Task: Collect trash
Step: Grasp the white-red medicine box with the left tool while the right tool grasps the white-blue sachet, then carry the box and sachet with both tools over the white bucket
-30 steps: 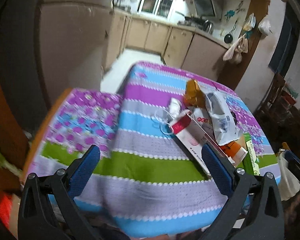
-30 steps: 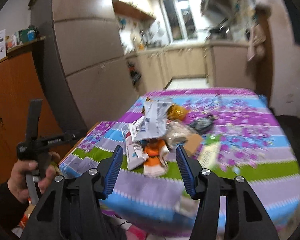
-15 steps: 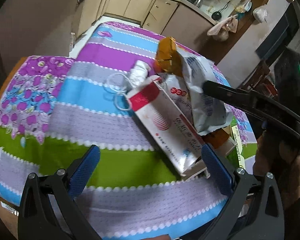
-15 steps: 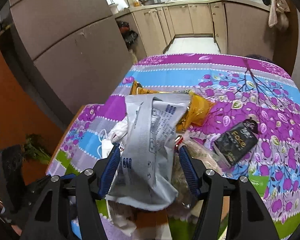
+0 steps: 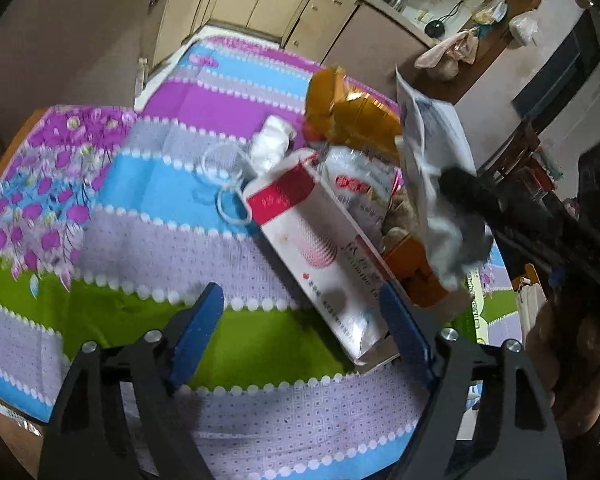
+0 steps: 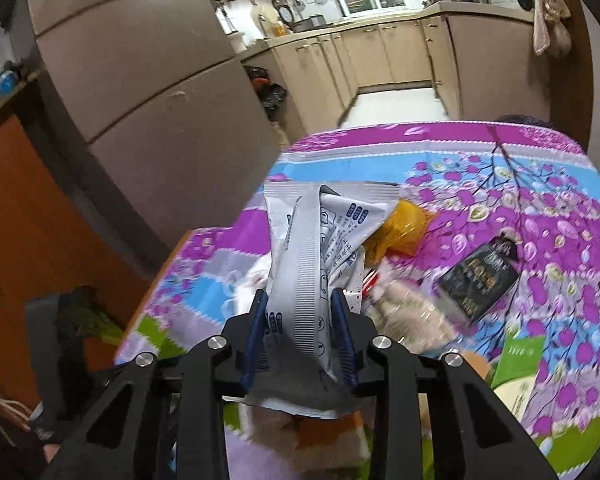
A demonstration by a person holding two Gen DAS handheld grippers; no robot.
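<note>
Since the silver wrapper (image 6: 300, 280) is limp, right gripper (image 6: 300, 320) pinches its lower end w/ jaws nearly closed; left gripper (image 5: 300, 332) gapes, empty.

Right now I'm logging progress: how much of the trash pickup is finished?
Barely started. No trash looks collected yet. In hand: the right gripper has its jaws shut on the grey-white wrapper. The left gripper is open. Left: red-and-white carton, orange bag, black packet.
</note>
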